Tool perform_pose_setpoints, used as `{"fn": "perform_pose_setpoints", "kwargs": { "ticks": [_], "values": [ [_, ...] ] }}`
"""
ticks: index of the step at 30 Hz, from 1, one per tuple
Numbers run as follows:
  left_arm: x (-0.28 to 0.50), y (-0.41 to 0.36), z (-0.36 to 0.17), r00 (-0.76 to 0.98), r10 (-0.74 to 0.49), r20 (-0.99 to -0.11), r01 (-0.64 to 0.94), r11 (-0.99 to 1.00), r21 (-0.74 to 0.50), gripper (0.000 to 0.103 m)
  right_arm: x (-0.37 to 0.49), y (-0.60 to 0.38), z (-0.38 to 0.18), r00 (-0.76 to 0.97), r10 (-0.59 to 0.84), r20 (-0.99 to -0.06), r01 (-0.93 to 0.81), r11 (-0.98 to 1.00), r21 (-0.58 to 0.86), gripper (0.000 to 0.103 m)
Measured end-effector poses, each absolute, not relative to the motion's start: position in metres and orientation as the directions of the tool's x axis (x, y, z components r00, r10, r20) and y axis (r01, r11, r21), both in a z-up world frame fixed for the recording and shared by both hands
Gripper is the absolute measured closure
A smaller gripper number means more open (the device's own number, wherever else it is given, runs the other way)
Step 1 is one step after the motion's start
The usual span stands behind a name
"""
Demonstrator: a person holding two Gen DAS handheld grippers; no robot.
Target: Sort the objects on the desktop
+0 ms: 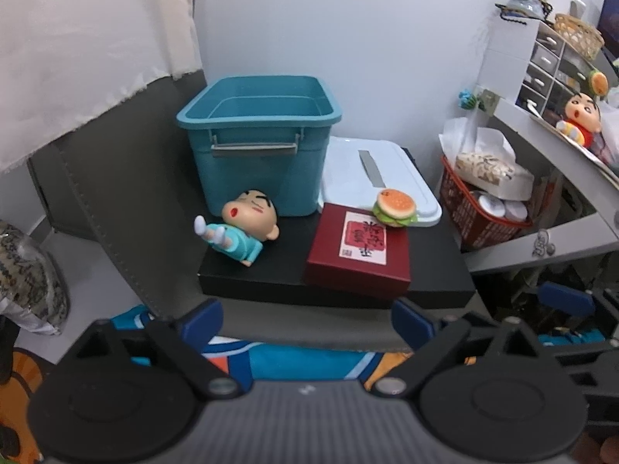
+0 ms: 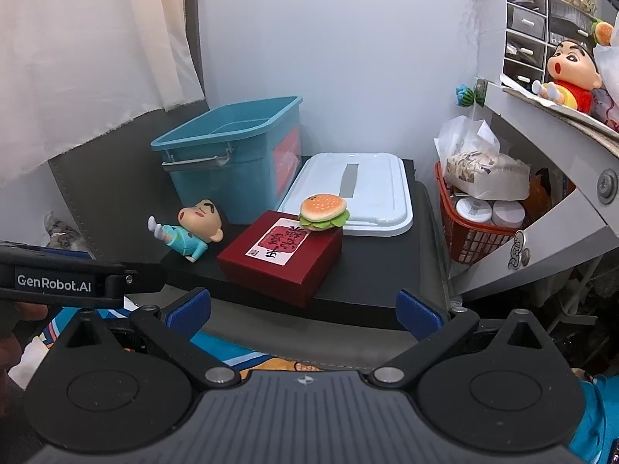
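A teal storage bin (image 1: 258,143) (image 2: 232,154) stands open at the back of a black tabletop (image 1: 286,266) (image 2: 371,270). Its white lid (image 1: 379,178) (image 2: 356,193) lies flat to its right. A cartoon boy figurine (image 1: 241,224) (image 2: 189,232) lies on its side in front of the bin. A red box (image 1: 359,255) (image 2: 282,259) sits at the front, with a toy hamburger (image 1: 394,207) (image 2: 324,210) on its far corner. My left gripper (image 1: 307,323) and right gripper (image 2: 303,315) are both open and empty, short of the table's front edge.
A red basket (image 1: 479,216) (image 2: 472,239) with a tissue pack and jars stands right of the table. A white shelf (image 1: 549,123) (image 2: 549,116) with drawers and a plush doll (image 2: 568,73) rises at right. A curtain (image 1: 77,58) hangs at left.
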State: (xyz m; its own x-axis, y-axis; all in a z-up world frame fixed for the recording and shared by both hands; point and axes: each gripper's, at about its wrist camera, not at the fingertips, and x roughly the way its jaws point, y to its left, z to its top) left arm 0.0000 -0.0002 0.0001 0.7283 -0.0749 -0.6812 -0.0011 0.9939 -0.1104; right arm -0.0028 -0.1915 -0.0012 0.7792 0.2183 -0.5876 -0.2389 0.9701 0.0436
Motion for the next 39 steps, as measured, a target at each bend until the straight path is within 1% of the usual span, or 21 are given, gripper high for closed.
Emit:
{"fn": "perform_pose_setpoints", "kwargs": {
  "ticks": [9,11,14,18,20,22,24,34,39],
  "values": [
    [0.004,-0.003,0.003,0.729,-0.084,-0.68,-0.009,0.991,-0.131,0.007,-0.002,-0.193,-0.001,0.784,0.223,-0.579,-0.244,0.969,0.042,0.0],
    [0.002,0.002,0.001,0.742,-0.097,-0.664,0.002,0.99,-0.142,0.007,0.0,-0.193,-0.002,0.783,0.223,-0.58,-0.246,0.968,0.04,0.0],
    [0.005,-0.002,0.002,0.74,-0.096,-0.666,0.01,0.991,-0.132,0.007,-0.001,-0.194,-0.002,0.78,0.226,-0.583,-0.248,0.968,0.043,0.0],
    [0.008,0.001,0.001,0.738,-0.116,-0.664,0.011,0.987,-0.161,0.007,0.001,-0.196,-0.003,0.775,0.235,-0.587,-0.251,0.966,0.056,0.0],
    [0.01,0.003,-0.001,0.737,-0.125,-0.665,0.007,0.984,-0.177,0.007,0.002,-0.197,-0.004,0.77,0.24,-0.591,-0.251,0.966,0.065,0.0],
    [0.014,0.003,-0.002,0.731,-0.131,-0.67,0.007,0.983,-0.184,0.012,0.003,-0.198,-0.004,0.767,0.239,-0.595,-0.249,0.966,0.067,0.0],
    [0.017,0.003,-0.003,0.726,-0.133,-0.674,0.014,0.984,-0.179,0.013,0.004,-0.198,-0.005,0.767,0.237,-0.597,-0.248,0.967,0.065,0.0],
    [0.024,0.012,0.003,0.738,-0.15,-0.658,0.022,0.98,-0.199,0.013,0.007,-0.197,-0.006,0.764,0.235,-0.601,-0.258,0.965,0.049,0.0],
    [0.028,0.021,0.007,0.742,-0.155,-0.652,0.019,0.977,-0.211,0.013,0.007,-0.194,-0.004,0.768,0.254,-0.588,-0.28,0.959,0.049,0.0]
  ]
}}
